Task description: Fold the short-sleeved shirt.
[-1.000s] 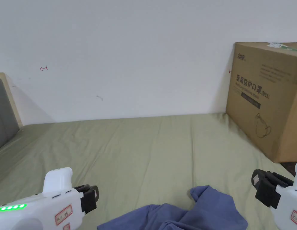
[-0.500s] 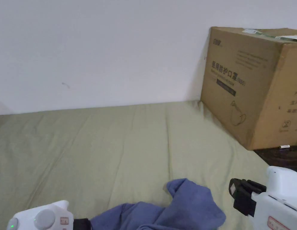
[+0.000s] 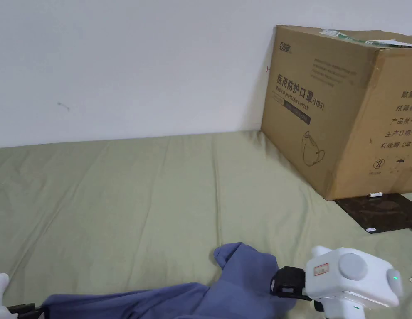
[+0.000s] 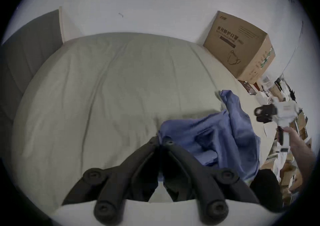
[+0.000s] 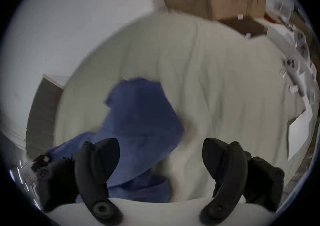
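Note:
A crumpled blue short-sleeved shirt lies on the green bed sheet near its front edge. One part of it is stretched out toward the left. My left gripper sits at the bottom left corner of the head view. In the left gripper view, this gripper is shut on an edge of the shirt. My right gripper points left at the shirt's right side. In the blurred right gripper view its jaws stand wide open, the left one over the shirt.
A large cardboard box stands at the back right against the white wall, on a dark board. A grey headboard bounds the bed on the left. White paper lies near the bed's right edge.
The head camera has swung to the right. My left gripper has taken hold of the shirt's edge and drawn it out leftward. My right gripper has turned and come in against the shirt's right side.

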A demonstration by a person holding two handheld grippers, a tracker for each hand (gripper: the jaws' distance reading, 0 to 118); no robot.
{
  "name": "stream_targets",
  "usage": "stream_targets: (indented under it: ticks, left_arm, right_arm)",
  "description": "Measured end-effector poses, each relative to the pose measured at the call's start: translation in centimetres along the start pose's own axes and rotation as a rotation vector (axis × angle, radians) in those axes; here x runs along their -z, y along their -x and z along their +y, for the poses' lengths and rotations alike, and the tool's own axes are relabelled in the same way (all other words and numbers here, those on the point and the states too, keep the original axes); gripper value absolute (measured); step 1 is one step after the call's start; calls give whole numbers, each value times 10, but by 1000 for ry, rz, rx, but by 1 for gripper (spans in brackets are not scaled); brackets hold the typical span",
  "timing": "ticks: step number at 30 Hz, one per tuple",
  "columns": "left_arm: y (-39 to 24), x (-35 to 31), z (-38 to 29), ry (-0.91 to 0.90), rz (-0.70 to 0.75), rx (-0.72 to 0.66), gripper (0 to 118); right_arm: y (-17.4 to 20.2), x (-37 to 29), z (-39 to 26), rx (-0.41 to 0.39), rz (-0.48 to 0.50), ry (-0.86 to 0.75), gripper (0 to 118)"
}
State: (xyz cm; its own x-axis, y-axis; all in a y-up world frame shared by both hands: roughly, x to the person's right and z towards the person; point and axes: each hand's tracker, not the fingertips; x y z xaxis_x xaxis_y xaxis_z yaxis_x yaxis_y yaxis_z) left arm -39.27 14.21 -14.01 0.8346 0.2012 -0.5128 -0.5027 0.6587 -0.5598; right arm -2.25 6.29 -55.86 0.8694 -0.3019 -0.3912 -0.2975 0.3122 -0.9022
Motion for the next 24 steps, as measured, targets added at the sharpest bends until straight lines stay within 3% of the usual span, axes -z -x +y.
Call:
stream_targets:
  ticks: [1, 2, 3, 4, 6, 8, 12, 17, 21, 24]
  left_arm:
    - [-4, -5, 0, -6, 5, 4, 2]
    - [-4, -8, 0, -15, 9, 5, 2]
    - [-4, -11, -2, -28, 19, -5, 2]
    - [-3, -14, -4, -41, 29, -30, 2]
    - [0, -19, -7, -62, 22, -90, 2]
    - [5, -28, -6, -80, -6, -134, 2]
    - [12, -67, 13, -151, -10, -160, 2]
    - [8, -127, 57, -264, -41, -88, 2]
    - [2, -166, 91, -349, -29, -78, 2]
    - [-4, -194, 116, -414, -20, -51, 2]
  right_arm:
    - [1, 9, 2, -13, -14, 19, 68]
    - [3, 12, 2, -35, 2, 32, 22]
    - [6, 12, 1, -61, 54, 23, 0]
    - [10, 6, -1, -84, 97, -47, 0]
    - [18, -21, -11, -153, 68, -95, 0]
    - [14, -49, -10, -171, 117, -125, 0]
    - [12, -128, 2, -236, 111, -259, 0]
    - [15, -228, 21, -301, 115, -429, 0]
    - [22, -286, 38, -289, 152, -518, 0]
    - [43, -328, 42, -344, 124, -594, 0]
